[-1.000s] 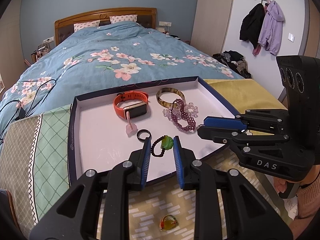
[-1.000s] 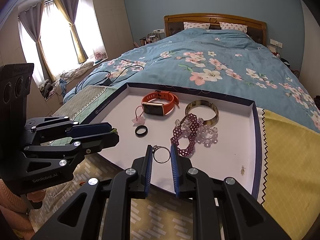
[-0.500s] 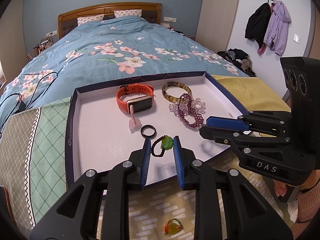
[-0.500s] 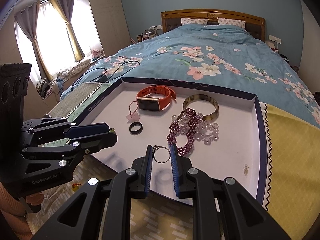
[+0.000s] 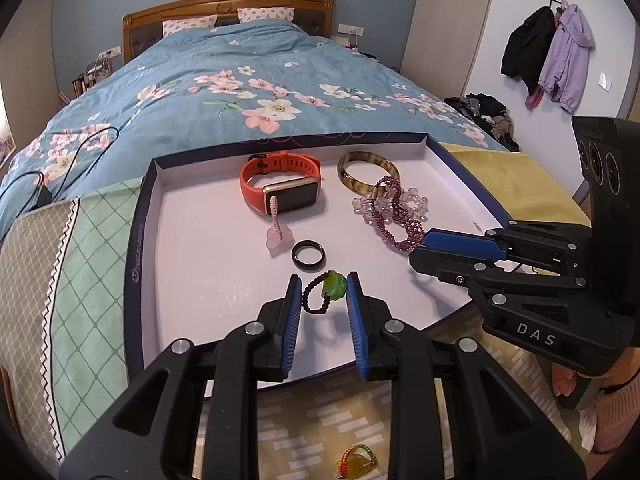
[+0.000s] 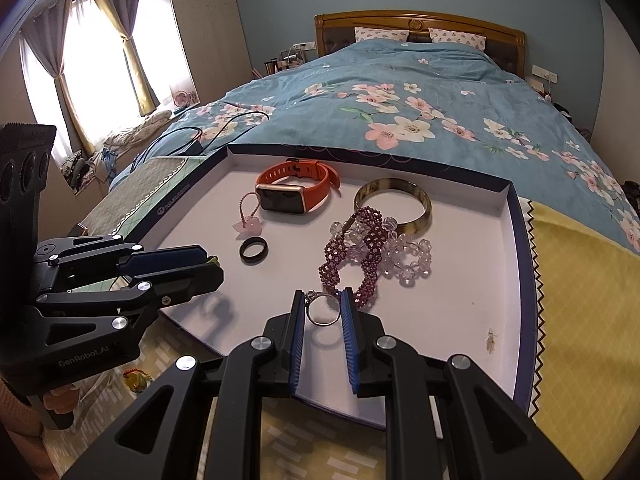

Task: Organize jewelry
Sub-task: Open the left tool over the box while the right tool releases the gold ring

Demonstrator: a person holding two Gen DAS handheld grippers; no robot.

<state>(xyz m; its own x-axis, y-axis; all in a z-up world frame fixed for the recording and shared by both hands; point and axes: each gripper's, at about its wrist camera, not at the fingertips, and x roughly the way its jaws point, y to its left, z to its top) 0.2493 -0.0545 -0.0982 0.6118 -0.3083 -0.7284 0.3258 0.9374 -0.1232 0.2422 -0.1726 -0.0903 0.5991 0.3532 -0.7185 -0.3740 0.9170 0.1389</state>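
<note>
A white tray (image 5: pixel 192 248) with a dark rim holds an orange smartwatch (image 5: pixel 280 188), a brown bangle (image 5: pixel 368 172), purple and clear bead bracelets (image 5: pixel 394 214), a pink charm (image 5: pixel 278 236) and a black ring (image 5: pixel 308 255). My left gripper (image 5: pixel 324 292) is shut on a green-stone bracelet with dark beads (image 5: pixel 326 290), held over the tray's near part. My right gripper (image 6: pixel 323 307) is shut on a silver ring (image 6: pixel 322 310), held over the tray by the purple bracelet (image 6: pixel 356 256). Each gripper shows in the other's view, the right (image 5: pixel 460 246) and the left (image 6: pixel 176 264).
The tray (image 6: pixel 460 280) lies on patterned cloth at the foot of a blue floral bed (image 5: pixel 248 92). A yellow-green charm (image 5: pixel 358 462) lies on the cloth below the tray, also in the right wrist view (image 6: pixel 134 380). Cables (image 5: pixel 48 184) lie at the left.
Both grippers have moved slightly forward over the tray with their pieces still held. The tray's items have not moved.
</note>
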